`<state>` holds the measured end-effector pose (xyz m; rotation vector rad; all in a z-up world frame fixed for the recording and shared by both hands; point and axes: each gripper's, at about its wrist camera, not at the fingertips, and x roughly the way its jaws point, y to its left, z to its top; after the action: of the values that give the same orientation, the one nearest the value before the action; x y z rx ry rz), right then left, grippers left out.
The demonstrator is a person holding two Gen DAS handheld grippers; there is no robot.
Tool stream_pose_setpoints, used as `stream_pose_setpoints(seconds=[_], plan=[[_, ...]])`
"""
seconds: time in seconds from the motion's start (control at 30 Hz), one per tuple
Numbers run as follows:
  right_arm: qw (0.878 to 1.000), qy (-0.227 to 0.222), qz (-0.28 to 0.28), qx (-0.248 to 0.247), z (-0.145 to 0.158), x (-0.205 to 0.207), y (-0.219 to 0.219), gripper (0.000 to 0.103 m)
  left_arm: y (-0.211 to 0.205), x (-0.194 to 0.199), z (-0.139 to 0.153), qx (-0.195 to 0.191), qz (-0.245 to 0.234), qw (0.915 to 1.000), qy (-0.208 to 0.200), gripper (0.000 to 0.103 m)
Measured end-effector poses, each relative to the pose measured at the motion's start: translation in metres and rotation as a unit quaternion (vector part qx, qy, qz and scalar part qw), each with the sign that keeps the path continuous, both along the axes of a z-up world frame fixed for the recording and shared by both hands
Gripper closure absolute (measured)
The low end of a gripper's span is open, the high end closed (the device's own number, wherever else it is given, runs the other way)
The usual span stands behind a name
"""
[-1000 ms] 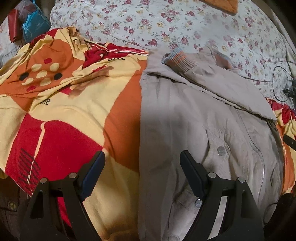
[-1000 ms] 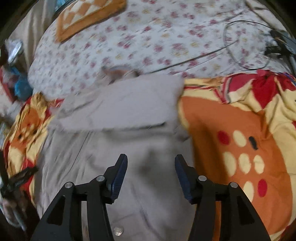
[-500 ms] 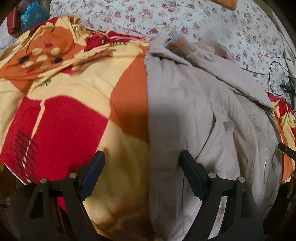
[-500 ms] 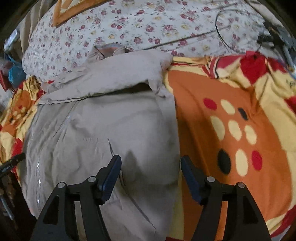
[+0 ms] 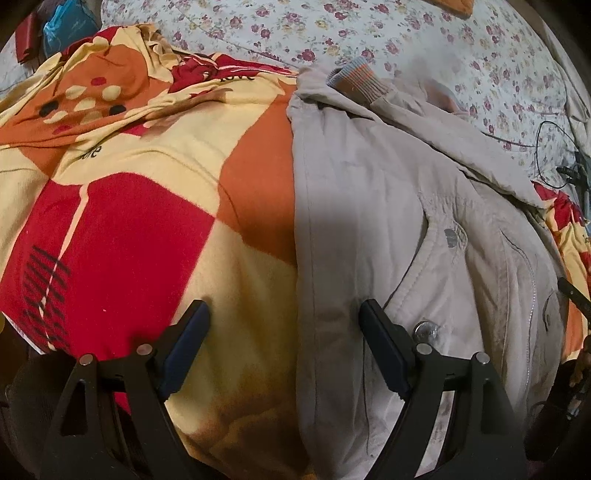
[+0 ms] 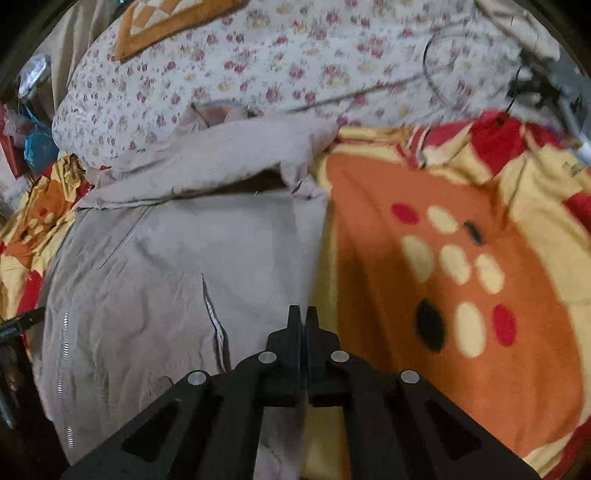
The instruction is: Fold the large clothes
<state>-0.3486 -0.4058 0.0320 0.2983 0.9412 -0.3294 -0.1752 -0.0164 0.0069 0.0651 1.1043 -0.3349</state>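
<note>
- Beige jacket [image 5: 388, 229] lies on the orange-red blanket [image 5: 147, 229]; left hand-held gripper [image 5: 282, 325] gapes wide, straddling its edge, holding nothing.
- Right hand-held gripper [image 6: 303, 314] is closed at the jacket's other edge; whether cloth is pinched is unclear.

Beige jacket [image 5: 388, 221] on red-orange-yellow blanket [image 5: 147, 221]; floral white sheet [image 5: 332, 33].

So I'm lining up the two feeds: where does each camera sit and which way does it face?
Left wrist: on the left tool, angled down at the jacket's side edge on the blanket; its open fingers show.
Right wrist: on the right tool, angled down at the jacket's opposite edge; fingers shut.
Shared: jacket, blanket, flowered sheet.
</note>
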Motion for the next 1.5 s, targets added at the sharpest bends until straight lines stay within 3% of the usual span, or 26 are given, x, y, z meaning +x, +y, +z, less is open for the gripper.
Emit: stream_pose_setpoints(seconds=[0.2, 0.37, 0.4, 0.43, 0.5, 0.53, 0.67, 0.77, 0.8, 0.83, 0.87, 0.93, 1.03, 1.13, 1.23, 1.3, 1.33, 1.4, 1.5], plan=[[0.998, 0.023, -0.019, -0.046, 0.0, 0.002, -0.003, 0.103, 0.001, -0.004, 0.002, -0.001, -0.002, 1.0, 0.008, 0.019], [0.999, 0.028, -0.017, -0.001, 0.005, -0.006, -0.01, 0.099, 0.003, -0.015, 0.003, -0.01, -0.022, 0.9995, 0.021, 0.019], [0.999, 0.026, -0.018, 0.018, 0.007, -0.011, -0.01, 0.093, 0.003, -0.018, 0.003, -0.01, -0.024, 0.9994, 0.021, 0.019], [0.999, 0.021, -0.016, 0.04, 0.008, -0.015, -0.01, 0.075, 0.004, -0.021, 0.003, -0.011, -0.027, 0.9994, 0.021, 0.019], [0.997, 0.011, -0.002, 0.076, 0.009, -0.025, -0.006, 0.051, 0.006, -0.026, 0.001, -0.013, -0.028, 0.9992, 0.025, 0.019], [0.997, 0.013, 0.001, 0.078, 0.007, -0.026, -0.002, 0.05, 0.006, -0.029, 0.001, -0.014, -0.028, 0.9992, 0.026, 0.019], [0.995, 0.044, 0.013, 0.092, -0.008, -0.032, 0.011, 0.051, 0.004, -0.04, 0.0, -0.017, -0.04, 0.9985, 0.032, 0.019], [0.995, 0.034, 0.014, 0.091, -0.012, -0.039, 0.017, 0.051, -0.001, -0.044, -0.003, -0.004, -0.048, 0.9985, 0.027, 0.019], [0.996, 0.031, 0.018, 0.082, -0.012, -0.039, 0.02, 0.057, -0.002, -0.045, -0.003, 0.001, -0.049, 0.9985, 0.025, 0.019], [0.997, 0.028, 0.025, 0.071, -0.01, -0.039, 0.024, 0.082, -0.004, -0.045, -0.004, 0.006, -0.049, 0.9985, 0.024, 0.019], [0.997, 0.023, 0.022, 0.063, -0.008, -0.039, 0.025, 0.093, -0.004, -0.045, -0.004, 0.007, -0.048, 0.9985, 0.023, 0.019], [0.999, 0.014, 0.015, 0.046, -0.003, -0.041, 0.023, 0.102, -0.004, -0.045, -0.004, 0.005, -0.046, 0.9986, 0.024, 0.019], [1.0, 0.013, -0.007, 0.005, 0.007, -0.044, 0.015, 0.103, -0.003, -0.046, -0.004, 0.005, -0.045, 0.9987, 0.024, 0.019], [1.0, 0.02, -0.024, 0.001, 0.007, -0.043, 0.004, 0.103, -0.004, -0.047, -0.004, 0.009, -0.045, 0.9987, 0.022, 0.019], [0.999, 0.029, 0.002, 0.028, 0.007, -0.044, 0.008, 0.103, -0.004, -0.049, -0.005, 0.007, -0.049, 0.9985, 0.026, 0.019], [0.998, 0.032, 0.008, 0.049, 0.008, -0.045, 0.011, 0.093, -0.004, -0.05, -0.006, 0.001, -0.052, 0.9982, 0.031, 0.019], [0.997, 0.031, 0.01, 0.067, 0.008, -0.048, 0.013, 0.072, -0.004, -0.051, -0.006, -0.006, -0.055, 0.9978, 0.036, 0.019], [0.995, 0.02, 0.018, 0.093, 0.011, -0.053, 0.016, 0.045, -0.004, -0.054, -0.007, -0.015, -0.062, 0.9972, 0.04, 0.019], [0.994, 0.029, 0.032, 0.097, 0.011, -0.058, 0.024, 0.047, -0.005, -0.057, -0.009, -0.037, -0.072, 0.9954, 0.051, 0.02]])
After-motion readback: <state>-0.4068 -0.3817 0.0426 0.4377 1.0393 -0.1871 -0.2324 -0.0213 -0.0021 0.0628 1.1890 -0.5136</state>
